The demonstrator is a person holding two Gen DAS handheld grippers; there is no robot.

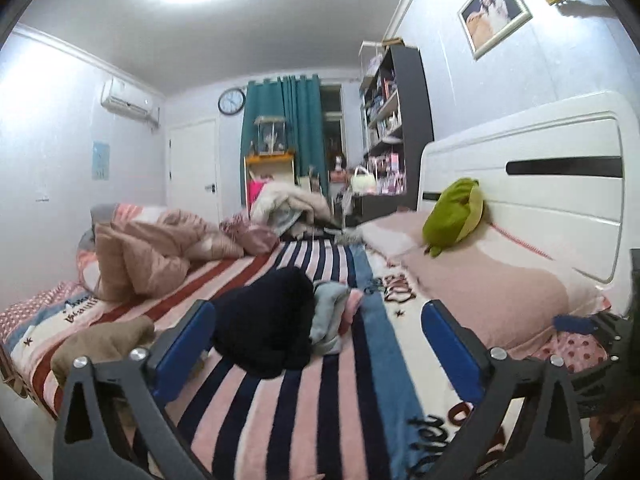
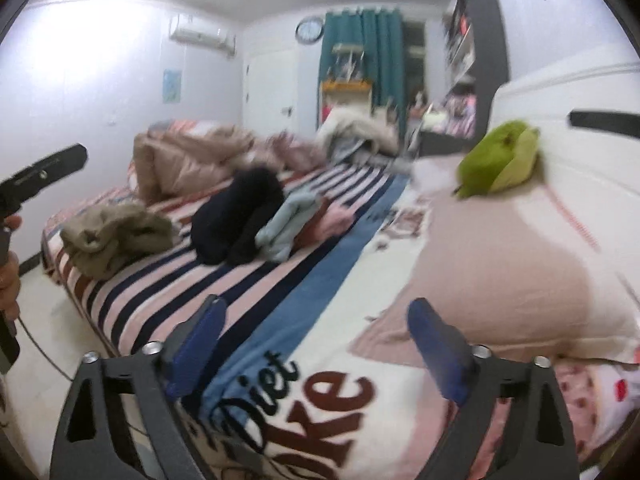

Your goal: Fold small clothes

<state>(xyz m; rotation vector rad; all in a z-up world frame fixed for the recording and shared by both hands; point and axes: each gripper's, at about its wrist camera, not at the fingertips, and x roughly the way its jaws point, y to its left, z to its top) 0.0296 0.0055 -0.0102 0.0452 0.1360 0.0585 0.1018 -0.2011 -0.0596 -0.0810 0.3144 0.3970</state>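
A pile of small clothes lies on the striped blanket (image 1: 280, 412): a black garment (image 1: 264, 320), a light grey-blue garment (image 1: 328, 316) with a pink one (image 1: 352, 304) beside it, and a brown garment (image 1: 100, 344) apart at the left. My left gripper (image 1: 316, 332) is open and empty, its jaws framing the black garment from just in front. In the right wrist view the black garment (image 2: 240, 216), grey-blue garment (image 2: 288, 220), pink garment (image 2: 336, 216) and brown garment (image 2: 116, 236) lie farther off. My right gripper (image 2: 316, 328) is open and empty above the blanket (image 2: 168, 292).
A pink pillow (image 1: 492, 292) with a green plush toy (image 1: 452, 216) lies against the white headboard (image 1: 560, 184) on the right. A bunched tan duvet (image 1: 152, 252) sits at the bed's left. The left gripper's handle (image 2: 40, 176) shows at the right view's left edge.
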